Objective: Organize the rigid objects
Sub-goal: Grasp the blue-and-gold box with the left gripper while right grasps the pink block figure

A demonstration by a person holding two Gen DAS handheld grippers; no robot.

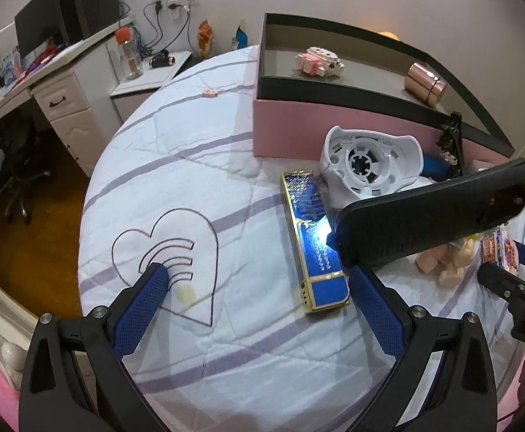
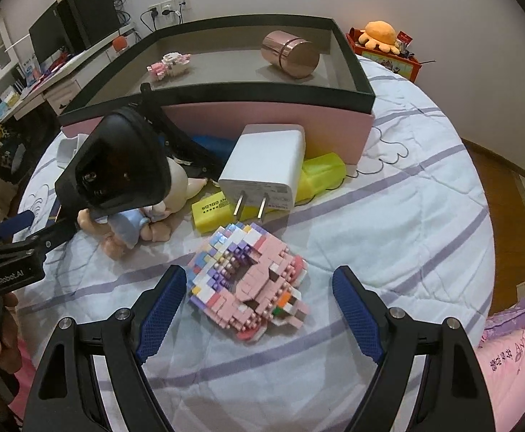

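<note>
On the bed, my right gripper (image 2: pixel 260 277) stands open around a pink brick model (image 2: pixel 251 284), its pads clear of both sides. Behind the model lie a white charger (image 2: pixel 266 165), a yellow box (image 2: pixel 204 212) and a doll (image 2: pixel 136 223). My left gripper (image 1: pixel 258 277) is open too, low over the quilt, with the near end of a blue and gold box (image 1: pixel 312 241) just inside its right finger. A white plastic housing (image 1: pixel 370 165) leans against the pink storage box (image 1: pixel 291 126). That box holds a small brick figure (image 2: pixel 168 63) and a rose-gold cylinder (image 2: pixel 291 54).
The storage box's black rim (image 2: pixel 226 93) stands high behind the loose items. A small pink piece (image 1: pixel 210 92) lies far back on the quilt. A desk with a monitor (image 1: pixel 35 32) and a nightstand (image 1: pixel 147 79) flank the bed on the left. An orange plush (image 2: pixel 379 34) sits at the back right.
</note>
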